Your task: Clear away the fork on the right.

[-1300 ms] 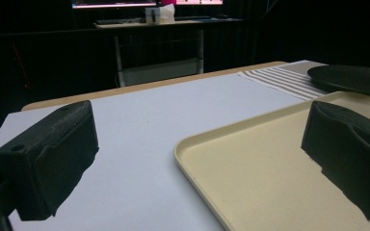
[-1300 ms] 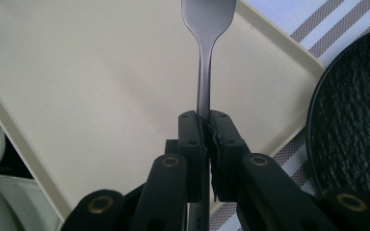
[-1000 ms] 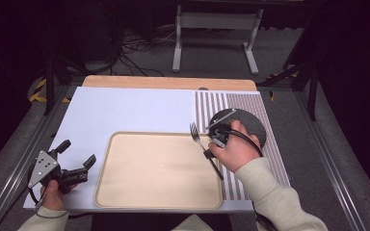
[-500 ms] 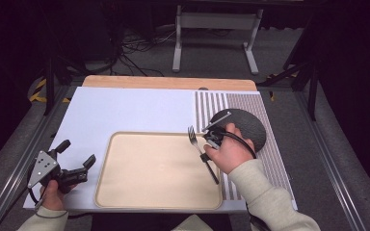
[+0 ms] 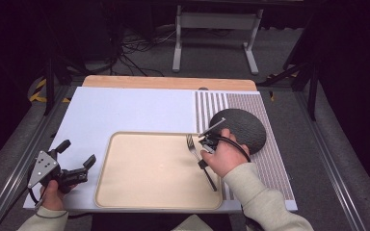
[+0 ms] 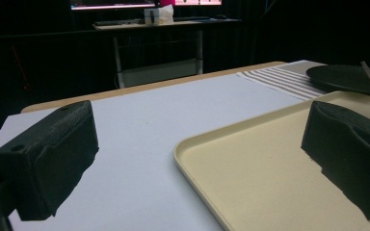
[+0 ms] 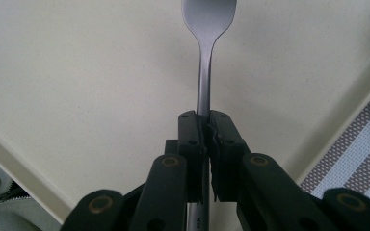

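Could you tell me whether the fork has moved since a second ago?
Yes. The fork, in the right gripper, has shifted from the tray's right rim inward over it.

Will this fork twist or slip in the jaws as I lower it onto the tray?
The fork looks like stiff metal, so probably no bending. Its smooth, narrow handle, pinched mid-length by the right gripper, may pivot or slide. It probably won't roll on the flat tray.

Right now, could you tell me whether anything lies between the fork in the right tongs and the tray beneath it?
Nothing visible does. The right tongs are shut on the fork, which hangs over the right part of the tray. The tray surface under it is bare, and the dark plate sits off to the right on the striped mat.
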The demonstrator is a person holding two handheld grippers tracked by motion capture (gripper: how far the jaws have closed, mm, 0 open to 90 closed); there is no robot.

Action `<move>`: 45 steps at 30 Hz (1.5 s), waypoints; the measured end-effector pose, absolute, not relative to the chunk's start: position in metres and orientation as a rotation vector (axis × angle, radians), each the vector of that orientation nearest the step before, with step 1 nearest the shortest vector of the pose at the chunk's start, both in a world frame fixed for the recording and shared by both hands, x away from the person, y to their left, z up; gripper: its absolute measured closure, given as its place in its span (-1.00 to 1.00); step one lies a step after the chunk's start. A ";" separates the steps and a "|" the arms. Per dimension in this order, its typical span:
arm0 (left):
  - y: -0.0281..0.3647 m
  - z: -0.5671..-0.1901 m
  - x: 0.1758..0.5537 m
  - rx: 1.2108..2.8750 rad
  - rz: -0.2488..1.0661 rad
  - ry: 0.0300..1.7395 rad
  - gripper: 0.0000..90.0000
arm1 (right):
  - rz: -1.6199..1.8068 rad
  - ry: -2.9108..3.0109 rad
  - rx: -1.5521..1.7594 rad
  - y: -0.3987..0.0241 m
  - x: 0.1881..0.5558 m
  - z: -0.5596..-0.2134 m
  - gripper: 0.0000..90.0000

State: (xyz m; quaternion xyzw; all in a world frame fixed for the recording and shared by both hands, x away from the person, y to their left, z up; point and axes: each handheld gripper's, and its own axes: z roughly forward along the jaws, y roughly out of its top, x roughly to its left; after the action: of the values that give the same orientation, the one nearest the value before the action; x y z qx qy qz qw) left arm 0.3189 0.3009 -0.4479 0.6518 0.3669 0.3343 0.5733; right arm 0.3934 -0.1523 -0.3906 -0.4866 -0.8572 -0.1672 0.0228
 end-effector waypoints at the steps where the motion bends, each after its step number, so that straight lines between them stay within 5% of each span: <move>1: 0.301 -0.448 0.319 1.528 0.784 0.860 -1.00 | -0.511 -2.651 -1.515 -0.152 0.393 -0.392 0.88; 45: 0.300 -0.448 0.319 1.539 0.782 0.857 -1.00 | -0.445 -2.568 -1.556 -0.152 0.402 -0.420 0.86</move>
State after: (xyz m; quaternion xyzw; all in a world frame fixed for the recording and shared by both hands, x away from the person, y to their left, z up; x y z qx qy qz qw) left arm 0.3189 0.3000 -0.4483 0.6557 0.3654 0.3334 0.5704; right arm 0.4025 -0.1516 -0.4195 -0.5119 -0.8448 -0.1464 0.0528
